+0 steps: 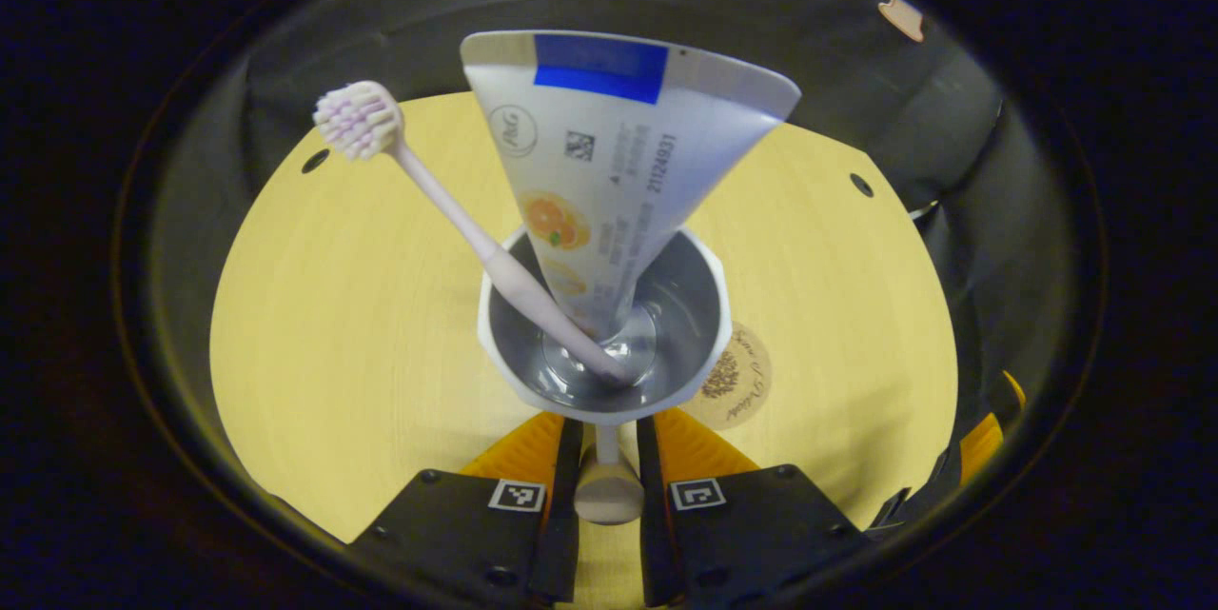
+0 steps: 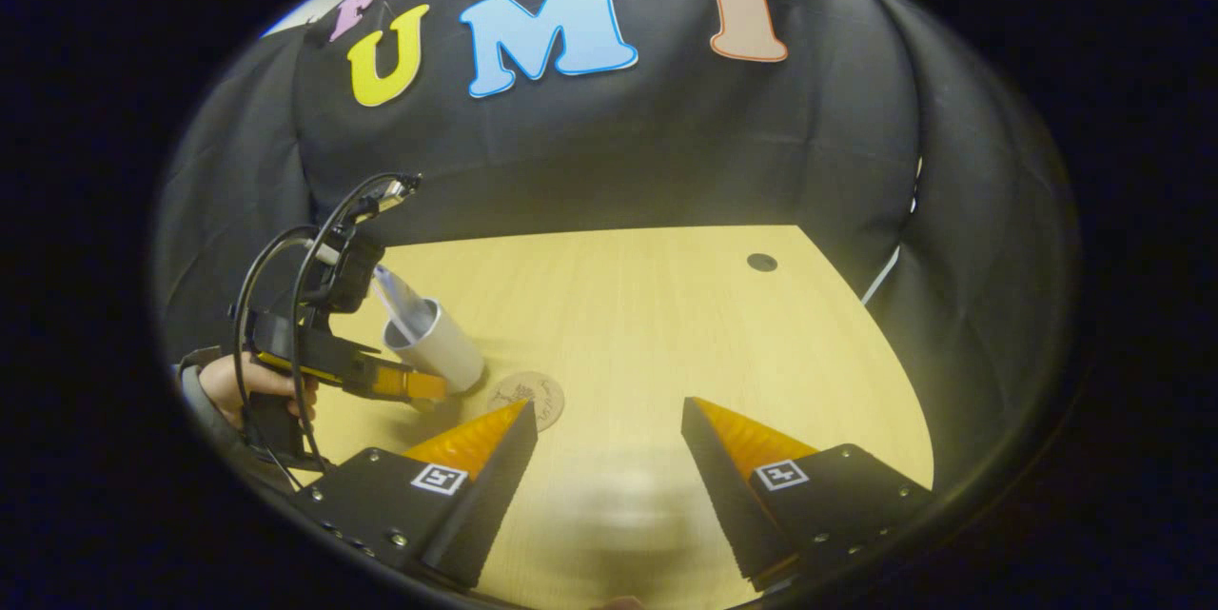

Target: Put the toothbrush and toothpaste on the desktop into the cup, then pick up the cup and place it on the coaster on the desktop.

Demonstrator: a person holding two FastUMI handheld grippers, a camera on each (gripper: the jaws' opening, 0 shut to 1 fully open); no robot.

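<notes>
Pale yellow wood grain spreads across the surface [image 1: 362, 324], where the left claw [image 1: 607, 458] is pressed together on the handle [image 1: 607, 486] of a white cup [image 1: 604, 334], one finger on either side of it. In the left gripper view the cup's silvery inside faces the camera; a toothpaste tube [image 1: 618, 172] stands in it with its wide crimped end up, and a pink toothbrush [image 1: 447, 210] leans out to the left, bristle head uppermost. A round brown coaster [image 1: 737, 382] lies on the surface just to the right of the cup, partly hidden behind its rim; whether the cup touches the coaster or the surface cannot be told. In the right gripper view the right claw [image 2: 609, 439] is spread wide with nothing between its fingers, over bare wood. Farther off to its left, a hand [image 2: 238, 386] holds the left claw [image 2: 419, 386] against the cup [image 2: 438, 344], which tilts, with the coaster [image 2: 528, 398] lying near its base. Black cloth walls the booth behind.
</notes>
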